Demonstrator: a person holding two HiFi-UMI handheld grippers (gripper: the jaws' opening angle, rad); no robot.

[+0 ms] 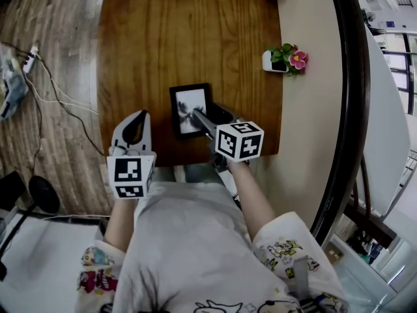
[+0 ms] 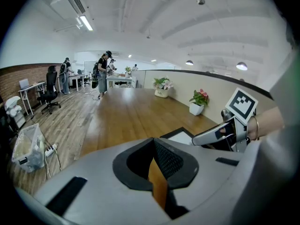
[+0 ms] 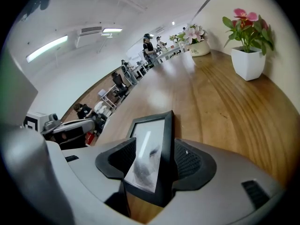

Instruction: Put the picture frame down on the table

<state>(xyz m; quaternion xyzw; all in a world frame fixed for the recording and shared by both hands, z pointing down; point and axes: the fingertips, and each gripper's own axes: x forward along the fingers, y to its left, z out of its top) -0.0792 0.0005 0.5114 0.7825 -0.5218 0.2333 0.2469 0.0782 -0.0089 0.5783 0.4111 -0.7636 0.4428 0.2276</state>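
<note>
One picture frame [image 1: 190, 109] on table [image 1: 163, 31] near its front edge, near end between right gripper [image 1: 210, 117] jaws; jaws wide, not clamping. Left gripper [image 2: 157, 172] jaws together, empty. Frame likely light, rigid; glazed front fragile, slick. Best hold: black side rails.

picture frame [image 1: 184, 105]: black | table [image 1: 163, 31]: brown woodgrain | flower pot [image 1: 276, 62]: white

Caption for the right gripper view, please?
Black picture frame between parted jaws of the right tool over a wooden table; potted pink flower beyond.
</note>
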